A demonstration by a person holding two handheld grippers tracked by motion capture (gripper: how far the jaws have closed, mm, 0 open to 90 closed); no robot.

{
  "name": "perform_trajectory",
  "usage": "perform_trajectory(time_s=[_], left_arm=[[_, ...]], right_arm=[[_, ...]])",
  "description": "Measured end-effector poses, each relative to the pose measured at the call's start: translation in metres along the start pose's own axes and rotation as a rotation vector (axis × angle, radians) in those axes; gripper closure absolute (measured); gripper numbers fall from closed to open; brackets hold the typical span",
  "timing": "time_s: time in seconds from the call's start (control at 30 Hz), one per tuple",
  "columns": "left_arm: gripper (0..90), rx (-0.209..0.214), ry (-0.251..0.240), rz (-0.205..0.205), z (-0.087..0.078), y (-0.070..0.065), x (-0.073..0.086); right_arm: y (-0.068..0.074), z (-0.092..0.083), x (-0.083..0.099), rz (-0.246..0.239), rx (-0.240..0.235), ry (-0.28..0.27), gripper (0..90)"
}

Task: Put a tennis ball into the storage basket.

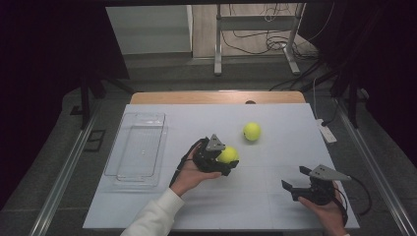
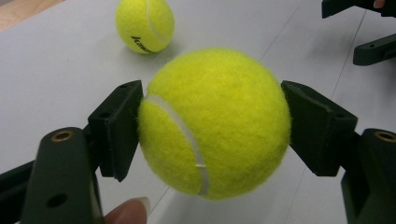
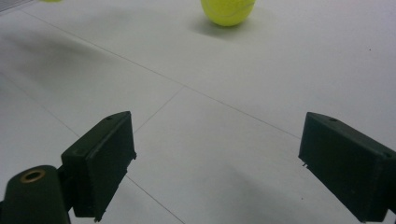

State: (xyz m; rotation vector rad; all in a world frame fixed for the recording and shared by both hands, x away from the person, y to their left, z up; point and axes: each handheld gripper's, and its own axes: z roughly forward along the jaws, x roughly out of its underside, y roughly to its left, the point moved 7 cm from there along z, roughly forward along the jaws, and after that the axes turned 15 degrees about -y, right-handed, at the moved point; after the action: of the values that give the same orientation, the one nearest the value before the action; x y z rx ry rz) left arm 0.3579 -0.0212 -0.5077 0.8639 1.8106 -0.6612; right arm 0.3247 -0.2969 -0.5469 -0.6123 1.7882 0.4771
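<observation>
The left tool (image 2: pixel 212 123) has a tennis ball (image 2: pixel 215 121) clamped between its jaws, lifted above the counter (image 1: pixel 275 196). A second tennis ball (image 1: pixel 252 131) sits beyond it. The right tool (image 3: pixel 217 163) hangs wide open, empty, near the counter's right edge.

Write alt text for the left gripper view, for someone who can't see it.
Two black tongs clamp a fuzzy yellow tennis ball from both sides above a white table. A second tennis ball lies on the table behind, and a fingertip shows at the bottom edge.
</observation>
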Motion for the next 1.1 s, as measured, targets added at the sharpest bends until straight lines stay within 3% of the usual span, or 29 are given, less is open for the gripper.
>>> perform_trajectory(time_s=[1.1], left_arm=[[26.0, -0.035, -0.1, -0.013, -0.029, 0.01, -0.024]], right_arm=[[0.0, -0.001, 0.0, -0.001, 0.002, -0.004, 10.6]])
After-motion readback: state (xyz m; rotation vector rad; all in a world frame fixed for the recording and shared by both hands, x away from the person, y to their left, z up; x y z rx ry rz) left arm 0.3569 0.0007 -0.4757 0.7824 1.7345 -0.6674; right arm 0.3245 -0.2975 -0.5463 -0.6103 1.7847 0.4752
